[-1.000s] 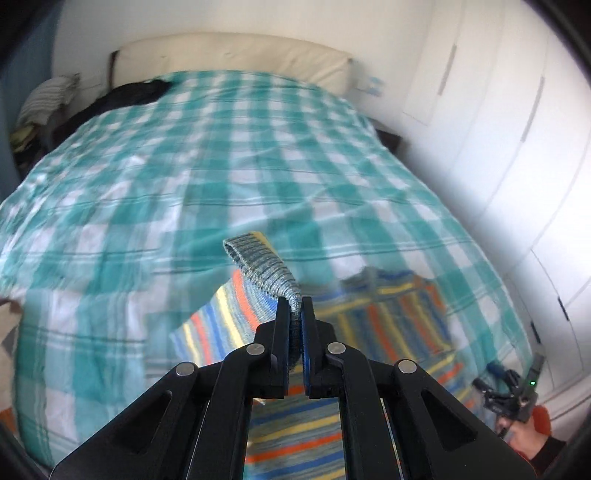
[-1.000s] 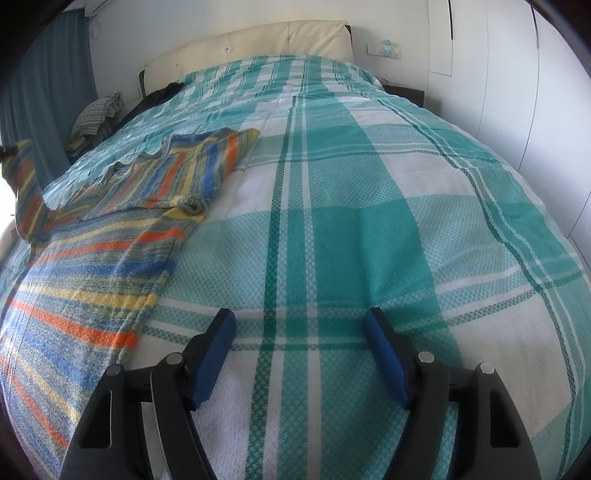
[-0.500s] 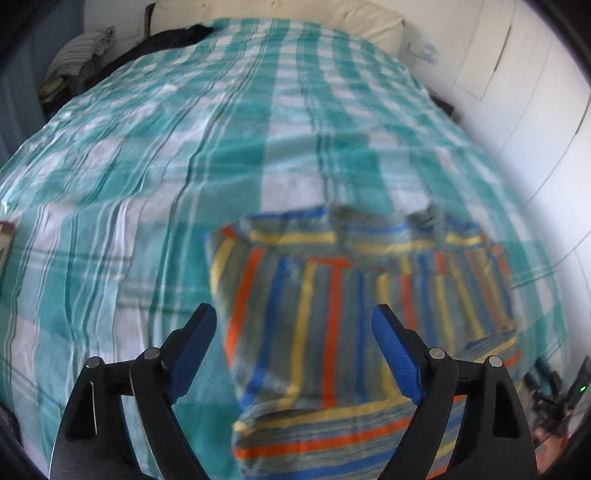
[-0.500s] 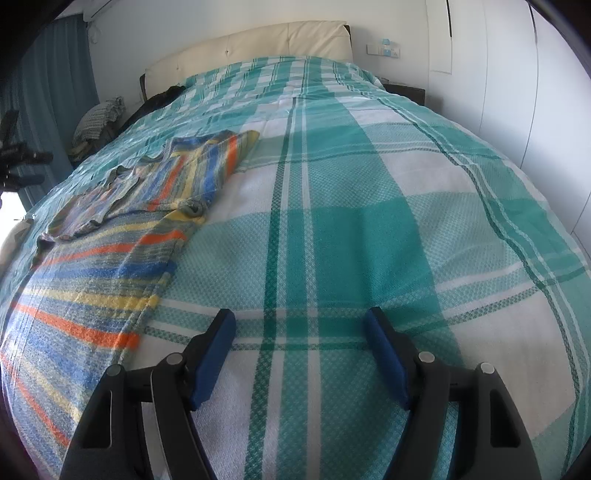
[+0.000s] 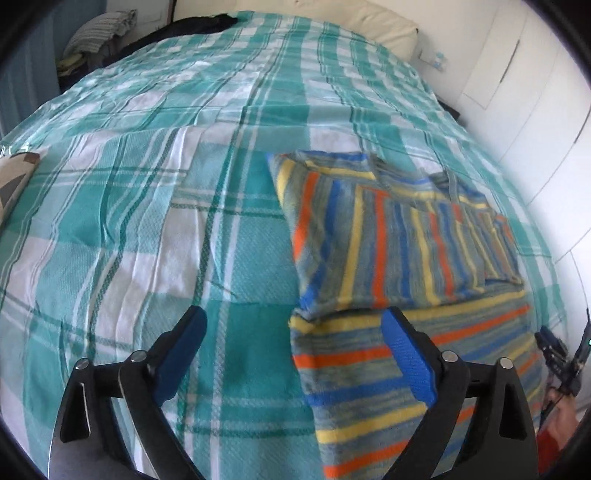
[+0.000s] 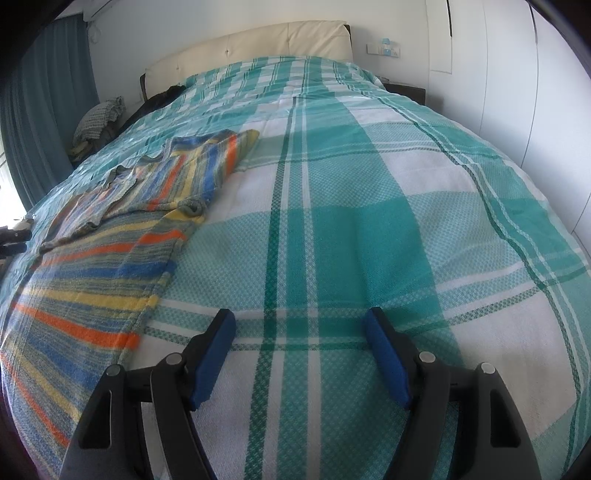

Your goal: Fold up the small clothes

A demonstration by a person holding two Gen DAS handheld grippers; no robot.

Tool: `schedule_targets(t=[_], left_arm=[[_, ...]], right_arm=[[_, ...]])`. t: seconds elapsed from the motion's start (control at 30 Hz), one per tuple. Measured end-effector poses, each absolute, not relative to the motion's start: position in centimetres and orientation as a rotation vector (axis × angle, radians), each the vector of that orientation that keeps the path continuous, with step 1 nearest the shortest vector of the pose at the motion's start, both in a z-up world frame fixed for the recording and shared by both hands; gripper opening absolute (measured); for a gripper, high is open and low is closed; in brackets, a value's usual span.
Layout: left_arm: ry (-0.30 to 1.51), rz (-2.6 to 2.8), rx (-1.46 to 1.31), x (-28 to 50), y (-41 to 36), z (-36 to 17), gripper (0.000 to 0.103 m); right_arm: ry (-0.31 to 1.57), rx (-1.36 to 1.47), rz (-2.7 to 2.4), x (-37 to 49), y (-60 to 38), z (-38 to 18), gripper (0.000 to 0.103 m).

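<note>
A small striped garment [image 5: 391, 251] in blue, yellow, orange and grey lies flat on the teal plaid bedspread [image 5: 129, 206], its upper part folded over the lower. My left gripper [image 5: 295, 328] is open and empty above the garment's left edge, its right fingertip over the stripes. The garment also shows at the left of the right wrist view [image 6: 122, 229]. My right gripper [image 6: 299, 325] is open and empty over bare bedspread [image 6: 369, 206], to the right of the garment.
A cream headboard [image 6: 258, 48] stands at the far end of the bed. Dark clothing [image 5: 199, 26] and a pile of folded fabric [image 5: 99, 33] lie at the far left. White wardrobe doors [image 5: 535, 92] run along the right. A patterned cushion [image 5: 14, 177] sits at the left edge.
My left gripper let go of the sleeve it held up, opened, and moved left above the garment. The sleeve now lies folded across the garment. My right gripper has not moved.
</note>
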State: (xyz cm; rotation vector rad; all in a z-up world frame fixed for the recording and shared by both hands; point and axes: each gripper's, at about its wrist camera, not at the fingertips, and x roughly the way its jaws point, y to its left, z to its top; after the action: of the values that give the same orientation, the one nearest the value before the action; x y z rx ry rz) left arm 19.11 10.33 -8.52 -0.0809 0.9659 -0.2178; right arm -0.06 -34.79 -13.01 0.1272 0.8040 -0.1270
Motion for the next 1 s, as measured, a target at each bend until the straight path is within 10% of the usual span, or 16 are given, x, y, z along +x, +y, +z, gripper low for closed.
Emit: schedule_targets(t=[1.0], left_arm=[[1.132,-0.245,0.01,2.5,8.3,-13.4,0.1]], right_arm=[[0.957,0.128,-0.018,-6.0,-31.9,-8.5,0.079]])
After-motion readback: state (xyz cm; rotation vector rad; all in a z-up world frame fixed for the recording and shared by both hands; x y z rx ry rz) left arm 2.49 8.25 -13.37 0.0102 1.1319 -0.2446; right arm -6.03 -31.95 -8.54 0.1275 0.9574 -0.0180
